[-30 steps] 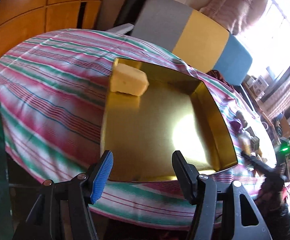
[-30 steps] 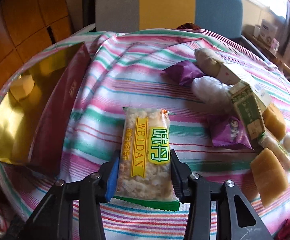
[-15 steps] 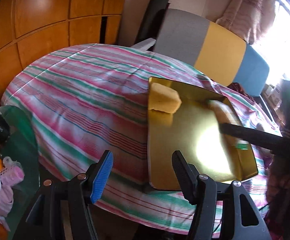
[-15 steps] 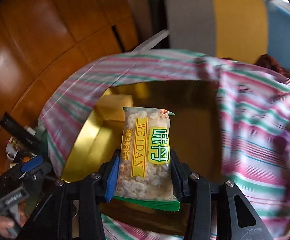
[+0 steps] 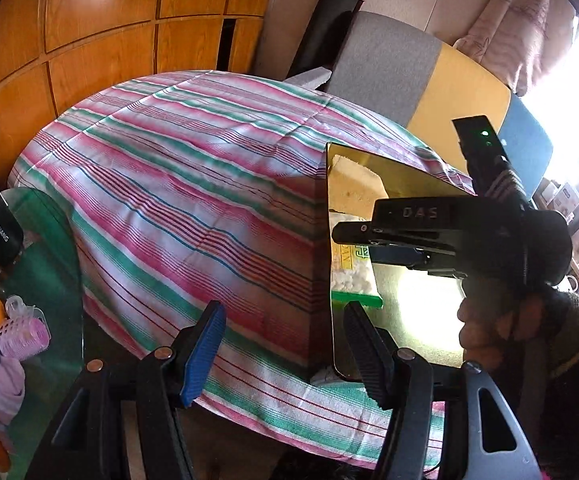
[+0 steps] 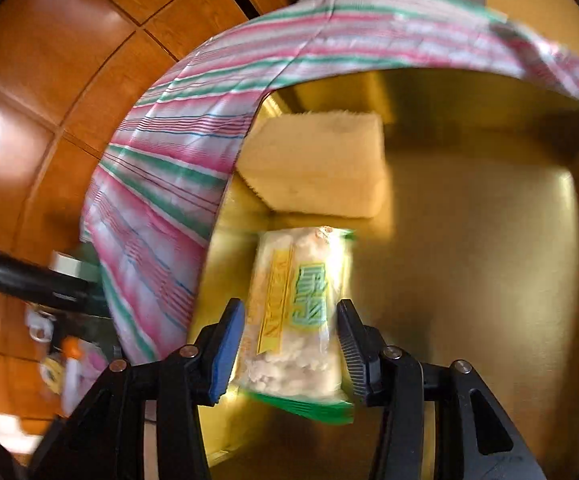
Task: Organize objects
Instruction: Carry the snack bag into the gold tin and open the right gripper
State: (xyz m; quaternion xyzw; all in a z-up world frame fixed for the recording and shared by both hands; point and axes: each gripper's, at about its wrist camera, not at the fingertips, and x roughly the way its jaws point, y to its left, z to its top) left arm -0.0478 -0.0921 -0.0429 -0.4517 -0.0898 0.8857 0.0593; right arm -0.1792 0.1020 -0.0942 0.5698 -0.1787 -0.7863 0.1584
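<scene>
A: Where is the snack packet [image 6: 295,312] sitting right now?

B: Inside the gold box [image 6: 489,248], lying lengthwise just at six o'clock of the pale yellow wrapped cake [image 6: 321,168] that is tucked into the box's corner at eleven o'clock. The right gripper [image 6: 291,344] is straddling the packet's lower half, but its jaws are standing spread, with a sliver of gap showing on each side. I am judging that it is letting go, not squeezing.

A: And the left gripper [image 5: 283,350]?

B: It is hanging over the near edge of the striped tablecloth [image 5: 193,200] at six o'clock, jaws wide apart, carrying nothing. The box is lying at its three o'clock.

A: How is that packet going to handle?

B: Light, I am guessing: thin glossy film around puffed, crumbly pieces. The film is looking slippery, and the contents are probably crushing under a hard pinch. The body is bulging softly, so it is likely giving a little before it holds.

A: So where should it be taken?

B: Across the narrow width near the middle, where the filling is giving the pads something to bear on. The green crimped seam at six o'clock is flat and floppy; grabbing there is risking a swing or a slip.
</scene>
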